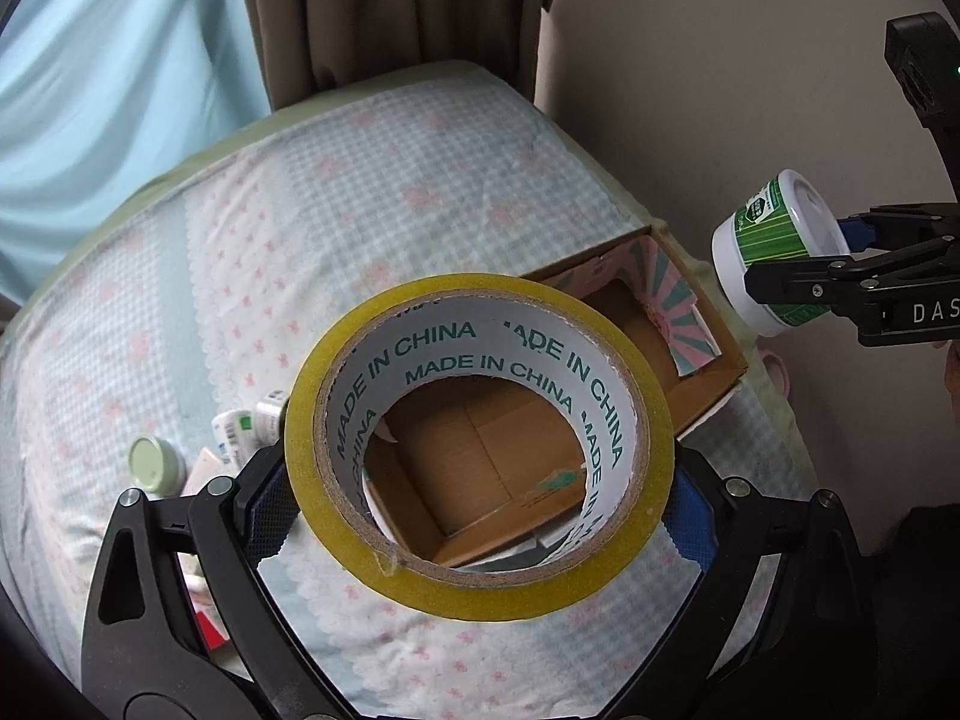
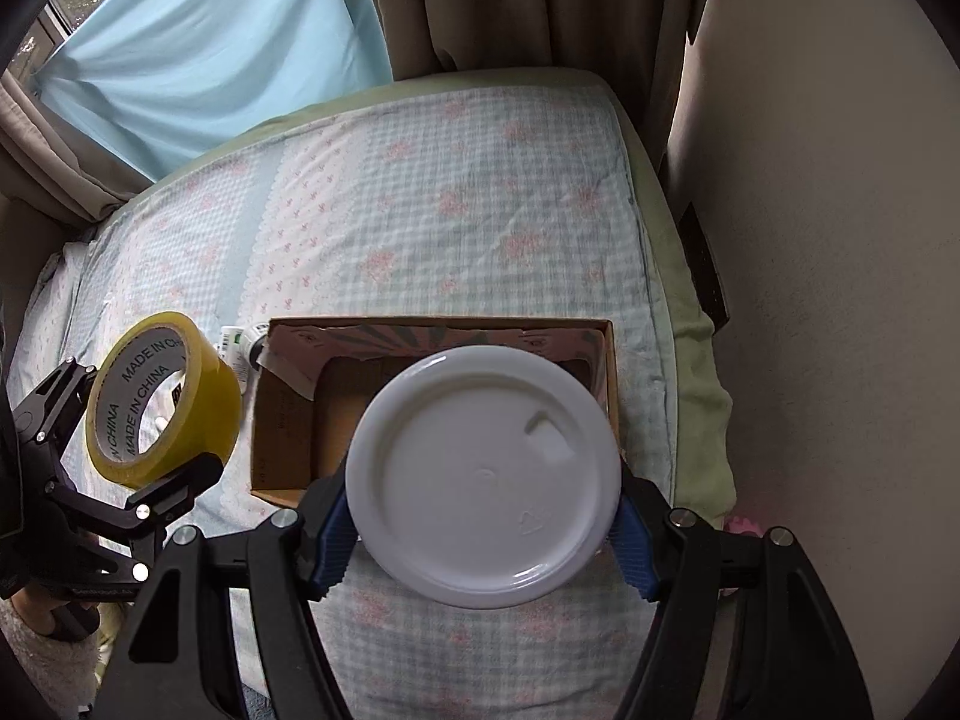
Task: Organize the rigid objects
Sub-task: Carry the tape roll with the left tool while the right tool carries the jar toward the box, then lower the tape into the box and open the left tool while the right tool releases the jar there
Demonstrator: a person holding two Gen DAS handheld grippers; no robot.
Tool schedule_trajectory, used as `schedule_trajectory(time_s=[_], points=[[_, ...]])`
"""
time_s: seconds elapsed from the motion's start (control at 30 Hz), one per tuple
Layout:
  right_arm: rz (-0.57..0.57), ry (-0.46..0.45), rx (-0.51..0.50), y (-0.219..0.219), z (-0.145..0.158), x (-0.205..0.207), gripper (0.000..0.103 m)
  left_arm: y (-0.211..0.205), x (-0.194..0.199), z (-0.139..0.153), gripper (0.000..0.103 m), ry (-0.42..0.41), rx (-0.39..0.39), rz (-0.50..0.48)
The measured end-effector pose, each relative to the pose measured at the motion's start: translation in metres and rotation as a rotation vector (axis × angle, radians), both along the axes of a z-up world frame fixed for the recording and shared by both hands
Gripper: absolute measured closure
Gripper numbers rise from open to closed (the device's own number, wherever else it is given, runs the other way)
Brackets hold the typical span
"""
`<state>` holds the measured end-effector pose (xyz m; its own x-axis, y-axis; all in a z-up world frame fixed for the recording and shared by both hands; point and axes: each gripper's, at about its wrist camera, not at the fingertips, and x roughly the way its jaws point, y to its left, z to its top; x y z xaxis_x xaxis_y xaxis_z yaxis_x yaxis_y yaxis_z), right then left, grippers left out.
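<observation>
bedspread (image 2: pixel 480 192) carries everything here, a pale checked cover with pink flowers, and the open cardboard box (image 2: pixel 282 420) sits on it near its right edge, long side across the right wrist view. the box looks nearly empty, its brown floor showing through the tape's core in the left wrist view.

the left gripper (image 1: pixel 474 504) has its jaws clamped on a roll of yellow tape (image 1: pixel 480 438), held in the air just over the box's near left corner. the right gripper (image 2: pixel 483 531) has its jaws clamped on a white tub (image 2: pixel 483 474) with a green label, its lid facing the camera, held above the box's near edge.

a few small bottles (image 1: pixel 240 426) and a round pale-green cap (image 1: pixel 155 463) lie on the bedspread just beside the box's left wall, not yet packed.

the step in hand appears to be lowering both held things into the box. to do it well, bring one in at a time so the two grippers do not crowd each other, carry each clear of the cardboard flaps, set the tape flat against one end and the tub upright at the other, and part the jaws only once the thing rests on the box floor. that leaves room between for the bottles.
</observation>
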<state>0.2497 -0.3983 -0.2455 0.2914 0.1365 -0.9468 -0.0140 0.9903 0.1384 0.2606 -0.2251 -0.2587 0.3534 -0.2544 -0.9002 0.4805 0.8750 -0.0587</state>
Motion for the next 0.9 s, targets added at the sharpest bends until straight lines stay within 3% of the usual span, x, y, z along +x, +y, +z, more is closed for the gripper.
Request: schedule_trajectory(time_s=[0.3, 0.47, 0.63, 0.9], points=[[-0.042, 0.12, 0.061, -0.019, -0.09, 0.029, 0.037, -0.046, 0.022, -0.089, 0.007, 0.128, 0.105, -0.022], [-0.027, 0.144, 0.062, -0.013, -0.125, 0.046, 0.037, -0.061, 0.032, -0.141, 0.007, 0.2, 0.173, -0.027], [0.071, 0.122, -0.02, 0.005, -0.144, 0.055, 0.037, -0.063, 0.036, -0.164, 0.007, 0.223, 0.205, -0.042], [0.15, 0.126, -0.072, 0.01, -0.168, 0.063, 0.037, -0.063, 0.044, -0.181, 0.007, 0.238, 0.217, -0.043]])
